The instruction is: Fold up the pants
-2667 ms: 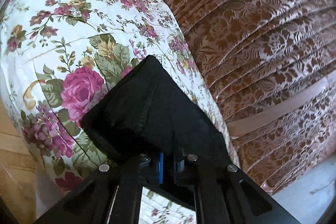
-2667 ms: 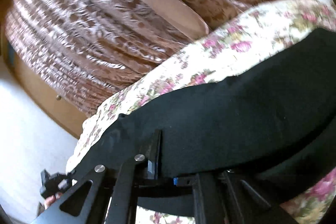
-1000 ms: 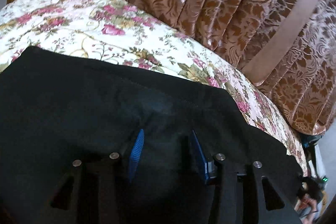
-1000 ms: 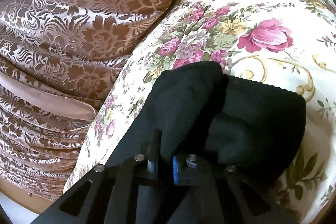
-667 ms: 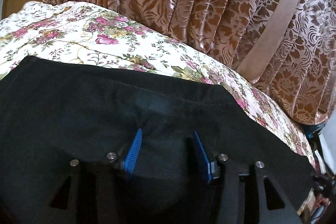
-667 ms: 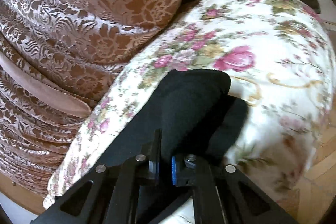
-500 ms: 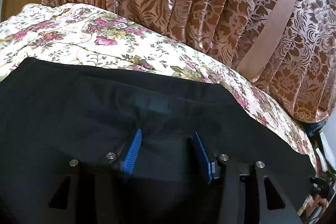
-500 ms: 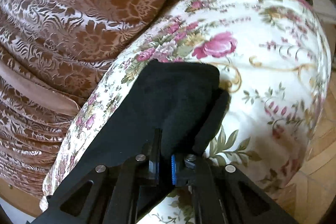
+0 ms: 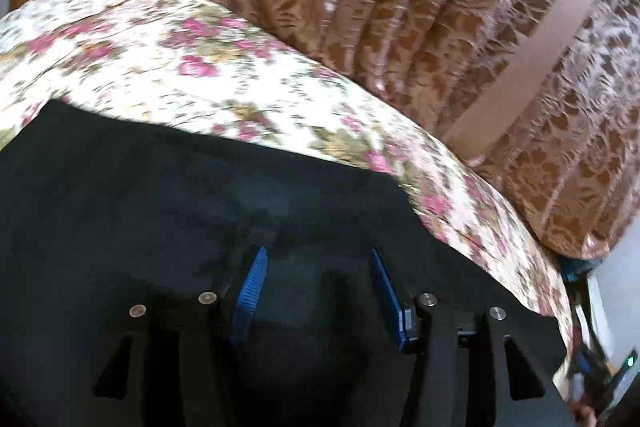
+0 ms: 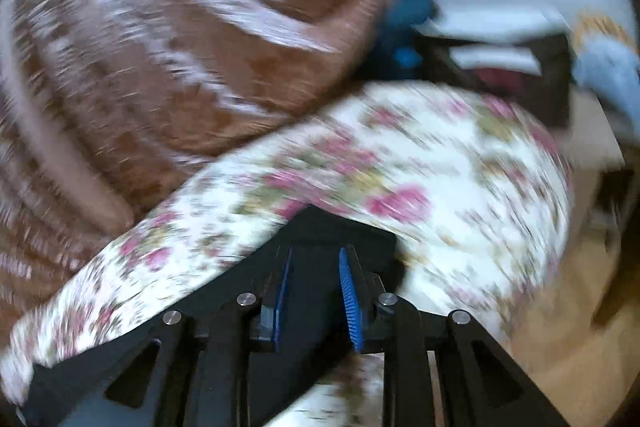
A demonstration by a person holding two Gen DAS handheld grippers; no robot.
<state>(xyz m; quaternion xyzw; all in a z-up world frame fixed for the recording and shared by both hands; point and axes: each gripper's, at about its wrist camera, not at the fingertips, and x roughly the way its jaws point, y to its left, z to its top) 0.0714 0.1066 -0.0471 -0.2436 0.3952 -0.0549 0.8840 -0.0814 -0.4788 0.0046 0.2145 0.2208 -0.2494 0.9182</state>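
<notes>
Black pants (image 9: 168, 211) spread flat on the floral bedspread (image 9: 168, 67), far hem toward the brown curtain (image 9: 400, 7). Left gripper (image 9: 318, 269) over the pants, 2 blue fingers (image 9: 250, 283) parted, gripping nothing. Right gripper (image 10: 314, 267) likewise parted above a pants corner (image 10: 344, 231), view blurred.

Both the left gripper (image 9: 316, 267) and right gripper (image 10: 314, 267) have black angular frames, round silver screws, and ribbed blue fingers (image 9: 250, 287).

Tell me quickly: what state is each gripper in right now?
Left gripper: open, over the black pants, holding nothing.
Right gripper: open, pants between its fingers, not clamped.
</notes>
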